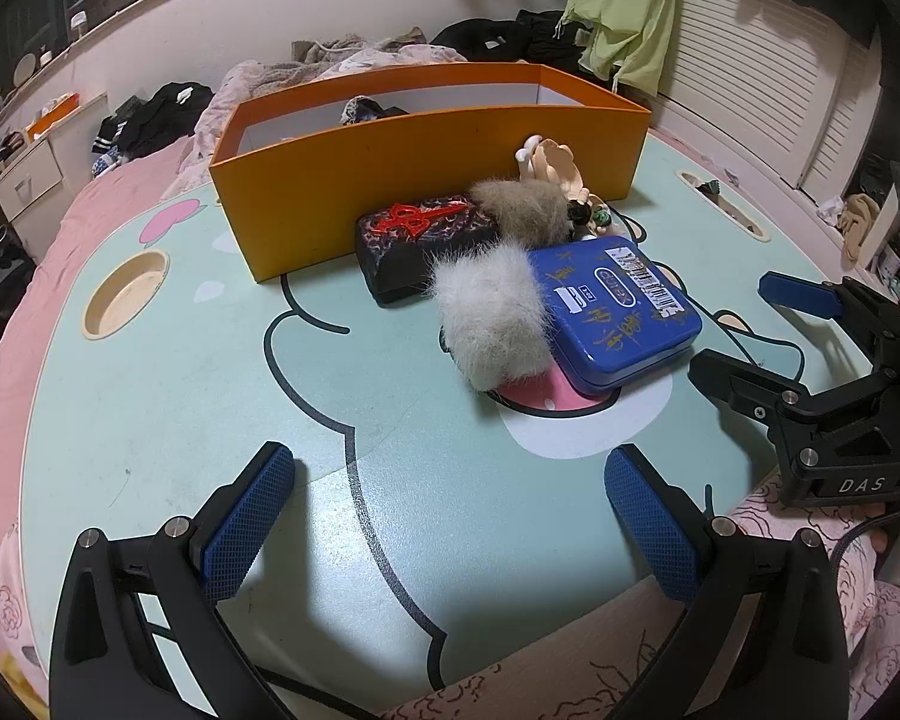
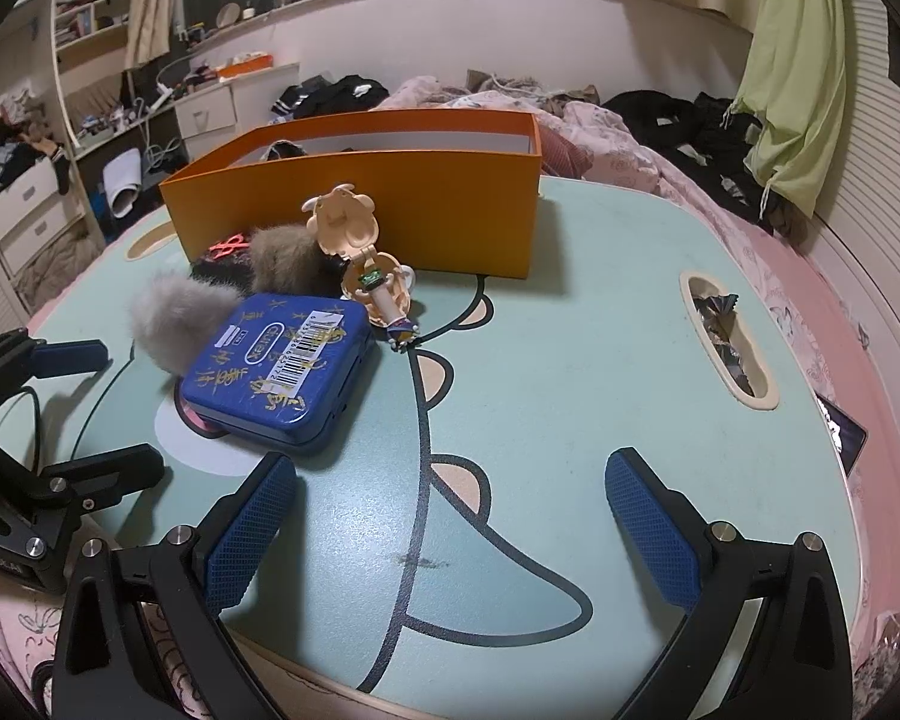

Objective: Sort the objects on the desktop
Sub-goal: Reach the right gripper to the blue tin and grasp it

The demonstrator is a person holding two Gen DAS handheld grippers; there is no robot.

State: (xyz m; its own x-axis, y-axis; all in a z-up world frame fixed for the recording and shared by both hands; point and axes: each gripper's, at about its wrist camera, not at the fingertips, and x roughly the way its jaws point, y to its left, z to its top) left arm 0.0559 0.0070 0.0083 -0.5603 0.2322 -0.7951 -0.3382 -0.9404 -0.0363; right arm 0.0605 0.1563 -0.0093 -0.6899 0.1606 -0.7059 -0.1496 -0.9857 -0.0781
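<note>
An orange box (image 1: 426, 162) (image 2: 390, 204) stands open-topped at the back of the pale green table (image 1: 180, 372) (image 2: 570, 360). In front of it lie a black case with a red emblem (image 1: 411, 240), a brown fur ball (image 1: 519, 210) (image 2: 285, 258), a white fur ball (image 1: 489, 315) (image 2: 177, 315), a blue tin with a barcode (image 1: 618, 309) (image 2: 279, 372) and a beige toy figure (image 1: 552, 165) (image 2: 360, 252). My left gripper (image 1: 450, 516) hangs open over the near table edge, nothing between its blue pads. My right gripper (image 2: 450, 522) (image 1: 744, 330) is open too, just right of the tin.
The table has a round cup hole (image 1: 127, 294) at the left and an oval slot (image 2: 727, 354) holding scraps at the right. A pink bed with dark clothes (image 2: 678, 120) surrounds it. Drawers (image 2: 30, 210) stand far left; a green garment (image 2: 792, 78) hangs at right.
</note>
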